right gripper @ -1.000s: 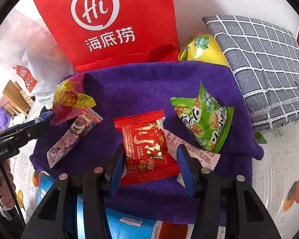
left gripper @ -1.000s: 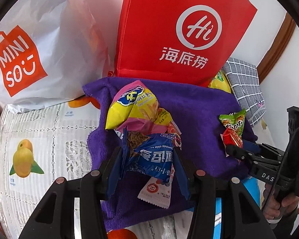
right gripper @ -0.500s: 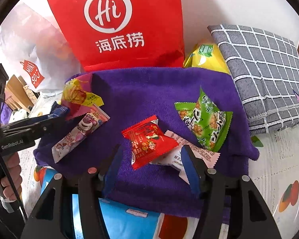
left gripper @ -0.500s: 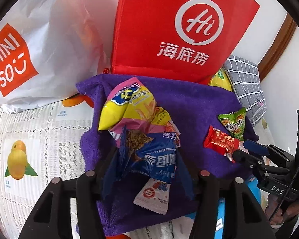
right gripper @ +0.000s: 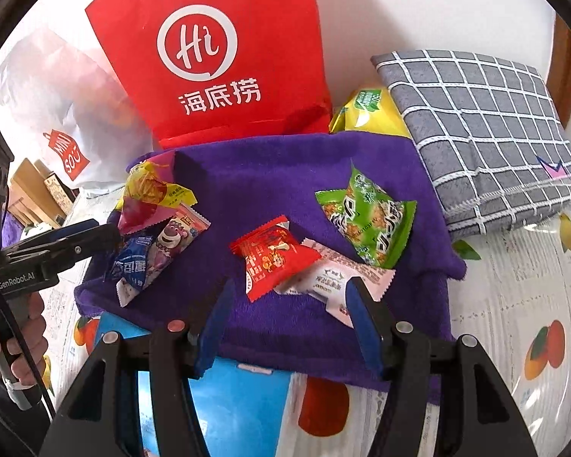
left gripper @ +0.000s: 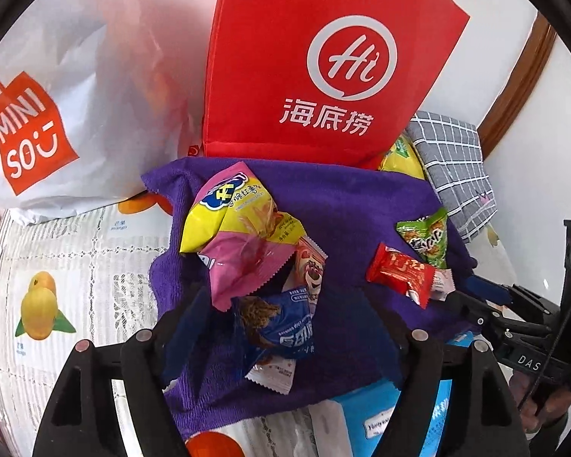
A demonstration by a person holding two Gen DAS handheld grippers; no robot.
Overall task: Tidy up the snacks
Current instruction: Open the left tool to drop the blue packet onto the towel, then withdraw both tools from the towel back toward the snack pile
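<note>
Snacks sat in two heaps on purple towel. Left tongs opening around blue packet, pads clear; right tongs apart, empty. Sorting unfinished.

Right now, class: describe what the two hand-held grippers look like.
Both are black plastic. The right hand-held gripper has blue finger pads and round copper-coloured rivets. The left hand-held gripper reads "GenRobot.AI" in white, with a black cable trailing down.

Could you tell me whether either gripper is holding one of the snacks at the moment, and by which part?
Nothing is held. The left gripper is opening around the blue packet; the right gripper stands open, clear of the red packet.
</note>
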